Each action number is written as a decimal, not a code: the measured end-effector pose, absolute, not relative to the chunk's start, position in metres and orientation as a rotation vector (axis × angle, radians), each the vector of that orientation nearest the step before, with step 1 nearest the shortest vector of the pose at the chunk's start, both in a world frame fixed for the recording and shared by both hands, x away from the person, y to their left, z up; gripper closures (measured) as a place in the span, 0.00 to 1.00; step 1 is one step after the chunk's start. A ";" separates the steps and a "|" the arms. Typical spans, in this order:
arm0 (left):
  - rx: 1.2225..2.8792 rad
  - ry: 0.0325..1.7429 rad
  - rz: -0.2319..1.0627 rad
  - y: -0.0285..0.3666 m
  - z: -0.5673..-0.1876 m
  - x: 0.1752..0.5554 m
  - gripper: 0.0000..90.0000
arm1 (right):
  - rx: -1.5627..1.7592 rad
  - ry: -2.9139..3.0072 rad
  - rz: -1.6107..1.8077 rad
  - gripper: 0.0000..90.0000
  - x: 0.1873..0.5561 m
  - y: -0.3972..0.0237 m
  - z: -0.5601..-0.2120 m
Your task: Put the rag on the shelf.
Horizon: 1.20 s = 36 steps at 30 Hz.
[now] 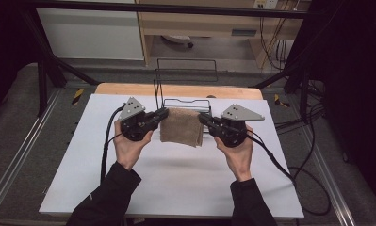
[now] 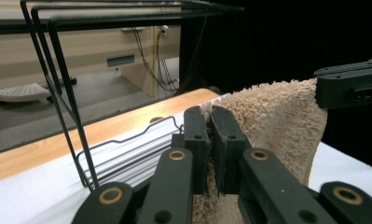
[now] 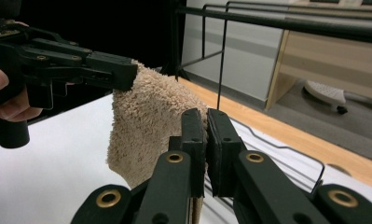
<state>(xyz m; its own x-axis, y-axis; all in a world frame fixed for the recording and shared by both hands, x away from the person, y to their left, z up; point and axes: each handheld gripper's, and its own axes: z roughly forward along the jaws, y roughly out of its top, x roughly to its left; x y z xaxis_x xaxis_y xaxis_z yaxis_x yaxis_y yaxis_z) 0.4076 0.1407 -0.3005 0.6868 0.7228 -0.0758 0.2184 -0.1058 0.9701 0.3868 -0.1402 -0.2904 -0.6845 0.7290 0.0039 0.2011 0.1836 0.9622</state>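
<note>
1. Forearms in dark sleeves come in nearest the high view's camera, each hand carrying tongs. No writing can be read anywhere. Between the left gripper [image 1: 163,114] and the right gripper [image 1: 202,118] hangs a tan towel [image 1: 181,126], folded, fluffy, lifted clear of the white table [image 1: 176,179]. Just beyond the tongs stands a black wire rack [image 1: 185,101]; bare table lies on the near side of them, toward the person.

2. Left gripper view: the jaws of the left gripper [image 2: 210,122] are pressed together, pinching the towel's [image 2: 277,121] corner. Its looped pile hangs down past them. The rack's [image 2: 62,84] wires rise close to the left.

3. Right gripper view: the right gripper [image 3: 207,125] pinches the other top corner of the towel [image 3: 151,121]; the left gripper [image 3: 113,70] grips the far corner. The table's wooden edge [image 3: 286,135] runs beyond the rack [image 3: 221,60].
</note>
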 end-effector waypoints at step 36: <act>1.560 0.728 0.582 0.128 -0.243 0.431 0.94 | 0.807 1.840 1.546 0.96 0.407 -0.148 -0.233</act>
<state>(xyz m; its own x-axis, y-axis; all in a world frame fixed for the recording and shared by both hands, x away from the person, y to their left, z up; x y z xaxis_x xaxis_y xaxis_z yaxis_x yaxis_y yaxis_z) 0.4313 0.1283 -0.2431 0.6726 0.7385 -0.0468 0.1175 -0.0442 0.9921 0.4070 -0.1476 -0.2327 -0.6372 0.7683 -0.0601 0.0729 0.1377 0.9878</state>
